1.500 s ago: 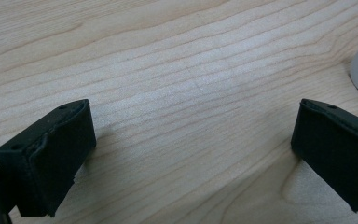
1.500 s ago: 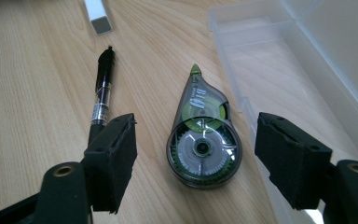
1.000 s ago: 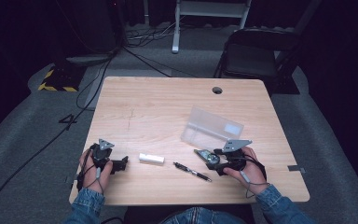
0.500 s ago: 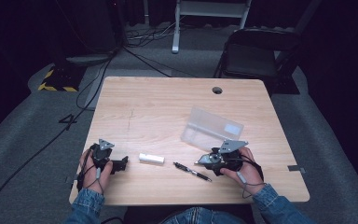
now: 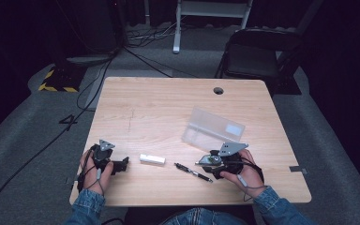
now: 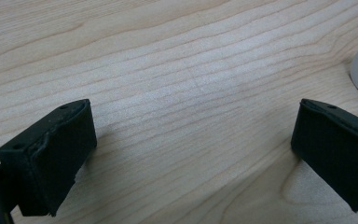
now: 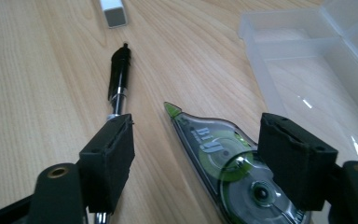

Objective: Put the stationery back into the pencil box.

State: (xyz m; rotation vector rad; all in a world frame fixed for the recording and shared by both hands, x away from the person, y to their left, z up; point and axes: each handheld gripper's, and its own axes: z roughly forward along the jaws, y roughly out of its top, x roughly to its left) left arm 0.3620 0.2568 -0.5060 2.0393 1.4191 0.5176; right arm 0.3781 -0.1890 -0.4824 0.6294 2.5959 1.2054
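Light, slick tape roller (image 7: 233, 163) between spread right gripper (image 7: 205, 163) jaws; best pinched across flat sides; pen (image 7: 117, 79) at 11 o'clock; left gripper (image 6: 191, 154) spread, empty.

My table (image 5: 168, 103) was pale wood with a round hole (image 5: 218, 90) near twelve o'clock. On it lay a white eraser (image 5: 152, 159) toward six, a black pen (image 5: 193, 172) just at its three o'clock, then a correction-tape dispenser (image 7: 233, 165), and an open clear plastic case (image 5: 212, 131) at about four o'clock.

Bright table (image 5: 168, 108), dark surroundings (close views soft, slightly blurred).
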